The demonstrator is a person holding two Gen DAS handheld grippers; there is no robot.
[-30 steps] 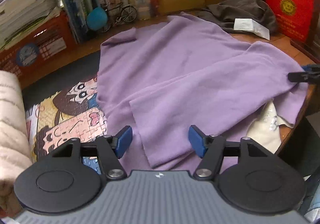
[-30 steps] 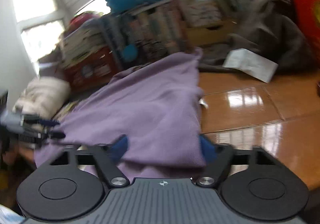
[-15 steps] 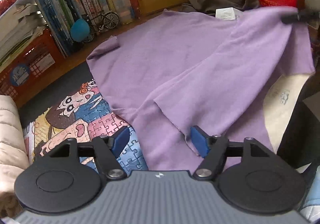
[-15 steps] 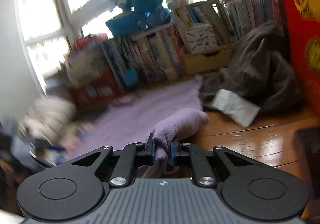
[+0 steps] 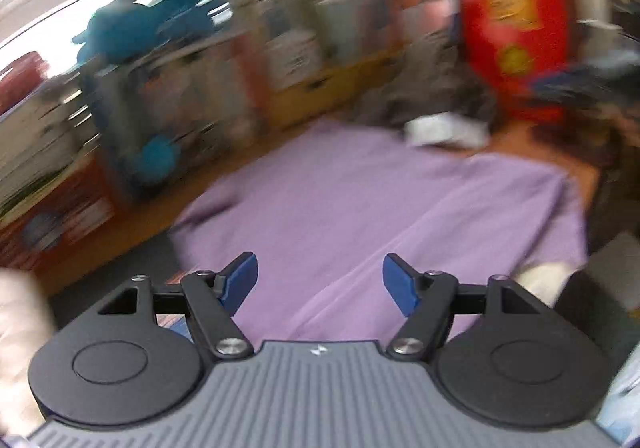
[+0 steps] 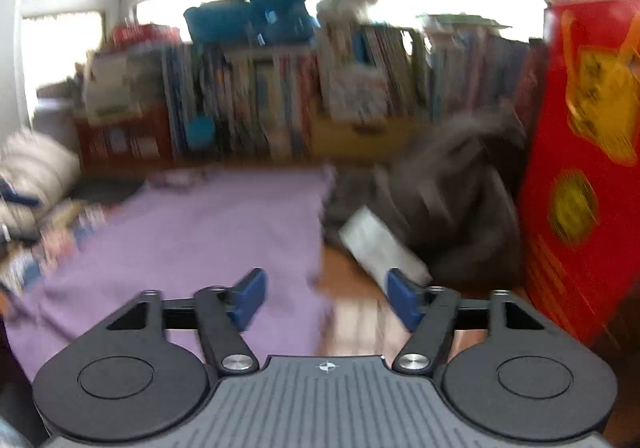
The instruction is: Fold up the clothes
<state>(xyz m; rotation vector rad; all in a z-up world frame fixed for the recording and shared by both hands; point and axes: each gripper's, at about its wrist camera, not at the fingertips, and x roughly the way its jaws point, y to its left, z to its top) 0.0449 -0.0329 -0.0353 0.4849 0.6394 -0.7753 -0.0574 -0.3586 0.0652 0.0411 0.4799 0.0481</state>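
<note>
1. Landmark: the purple garment [image 5: 360, 208] serves as the reference for every position below. It lies spread flat on the wooden table [image 6: 352, 272], with one straight side edge running down toward the right wrist camera.

2. Fold state: in the left wrist view, a diagonal crease or layer edge crosses the near part of the purple garment, and the right-hand side ends in a clean straight line. Judged from this, one panel lies doubled over the body of the cloth. Motion blur prevents confirmation of the layer count.

3. Left gripper [image 5: 318, 282]: the jaws stand wide apart and hold nothing. The gripper hangs above the near hem of the purple garment, a position that suits either a release or an approach to a fresh edge.

4. Right gripper [image 6: 324, 300]: the jaws stand wide apart and empty. One finger sits over the purple garment and the other over bare table, so the gripper straddles the garment's side edge.

5. Surroundings: a dark grey garment [image 6: 460, 200] lies heaped beyond the far right corner of the purple garment, with a white paper slip [image 6: 380, 244] resting against it. A red gift bag [image 6: 584, 168] stands further right of that heap. Books [image 6: 260, 108] line the wall behind the purple garment.

6. Clearance: the heap and the slip lie close to the purple garment's far corner. A further fold toward that side risks catching them.
</note>
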